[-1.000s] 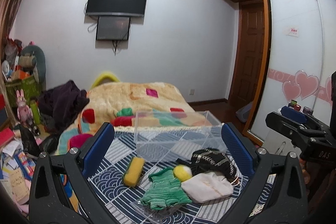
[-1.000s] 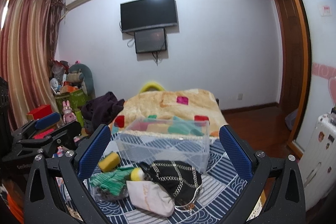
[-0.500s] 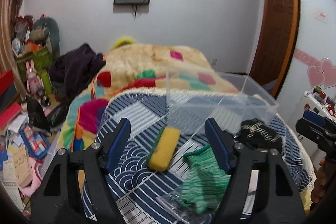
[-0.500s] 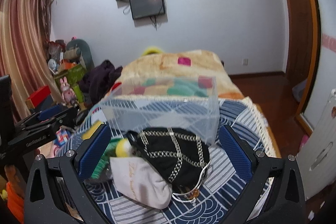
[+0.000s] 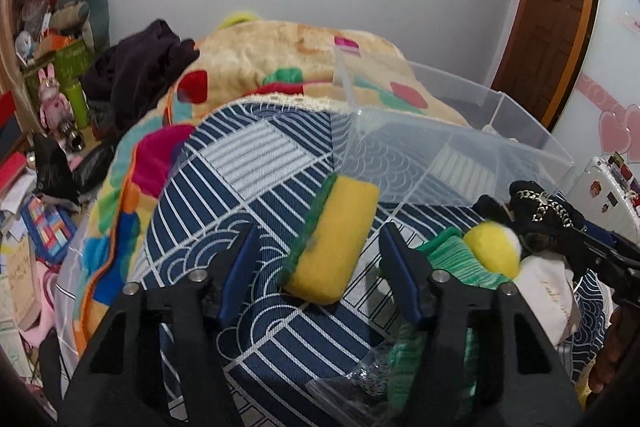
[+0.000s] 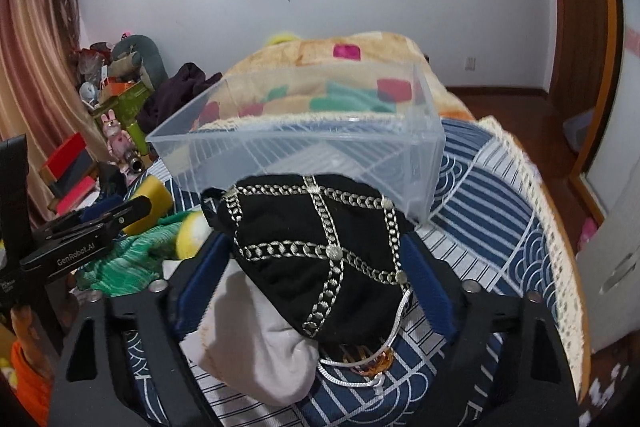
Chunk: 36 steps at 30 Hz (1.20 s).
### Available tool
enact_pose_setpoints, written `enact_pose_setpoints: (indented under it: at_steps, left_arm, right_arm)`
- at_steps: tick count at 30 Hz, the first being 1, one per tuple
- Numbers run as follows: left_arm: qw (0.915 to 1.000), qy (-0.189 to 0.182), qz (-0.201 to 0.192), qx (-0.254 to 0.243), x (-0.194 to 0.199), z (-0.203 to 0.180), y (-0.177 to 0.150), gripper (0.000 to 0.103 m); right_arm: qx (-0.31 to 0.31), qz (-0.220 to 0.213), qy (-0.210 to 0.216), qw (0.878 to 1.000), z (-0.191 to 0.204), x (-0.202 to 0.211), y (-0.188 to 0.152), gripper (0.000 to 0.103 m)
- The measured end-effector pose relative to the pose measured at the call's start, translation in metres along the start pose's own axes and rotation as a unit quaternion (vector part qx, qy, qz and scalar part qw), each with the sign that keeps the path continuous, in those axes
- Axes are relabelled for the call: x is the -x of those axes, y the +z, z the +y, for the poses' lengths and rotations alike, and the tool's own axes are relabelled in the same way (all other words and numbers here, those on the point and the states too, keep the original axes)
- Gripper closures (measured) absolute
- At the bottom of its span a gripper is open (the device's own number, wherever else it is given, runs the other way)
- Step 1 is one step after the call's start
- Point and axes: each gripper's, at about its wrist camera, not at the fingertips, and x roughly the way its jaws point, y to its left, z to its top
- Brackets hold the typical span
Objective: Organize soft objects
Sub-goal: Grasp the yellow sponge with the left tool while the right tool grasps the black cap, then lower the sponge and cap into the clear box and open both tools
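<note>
A yellow sponge with a green edge (image 5: 334,241) lies on the blue patterned cloth (image 5: 256,163), beside a clear plastic box (image 5: 452,147). My left gripper (image 5: 320,267) is open, its fingers either side of the sponge's near end, not touching. A green knit cloth (image 5: 456,263), a yellow ball (image 5: 494,253) and a white pouch (image 5: 550,301) lie to the right. My right gripper (image 6: 316,279) is open around a black pouch with chain trim (image 6: 320,247), which lies on the white pouch (image 6: 260,351). The clear box (image 6: 304,151) stands just beyond.
The cloth covers the foot of a bed with a colourful blanket (image 5: 280,63). A dark garment (image 5: 136,75) lies on the bed's left. Clutter, boxes and toys (image 5: 44,131) fill the floor at the left. A wooden door (image 5: 548,11) stands at the right.
Both grippers have moved down and forward onto the items. The left one now straddles the sponge, the right one straddles the black pouch. Both sets of fingers have narrowed.
</note>
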Motion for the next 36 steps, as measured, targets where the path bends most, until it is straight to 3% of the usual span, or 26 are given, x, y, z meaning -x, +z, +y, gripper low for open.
enact_pose_setpoints:
  at_steps: [4,9,14,25,36]
  left_arm:
    - [0.9996,-0.015,0.019,0.016,-0.008,0.006,0.0,0.063]
    - [0.9998,-0.013,0.006,0.014,-0.004,0.005,-0.001,0.071]
    - [0.9998,-0.019,-0.01,0.003,0.009,-0.001,0.001,0.073]
    - [0.9961,-0.045,-0.074,-0.013,0.057,-0.017,0.023,0.073]
    - [0.9923,-0.079,-0.089,-0.035,0.054,-0.036,0.07,0.073]
  right_arm:
    - [-0.009,0.009,0.017,1.0,-0.004,0.0,-0.003,0.046]
    - [0.004,0.004,0.023,1.0,0.0,0.004,-0.002,0.067]
    - [0.007,-0.015,0.032,0.999,-0.001,0.014,0.003,0.078]
    - [-0.004,-0.081,0.043,0.996,-0.001,0.05,0.019,0.081]
    - [0.008,-0.131,0.033,0.991,-0.002,0.062,0.049,0.081]
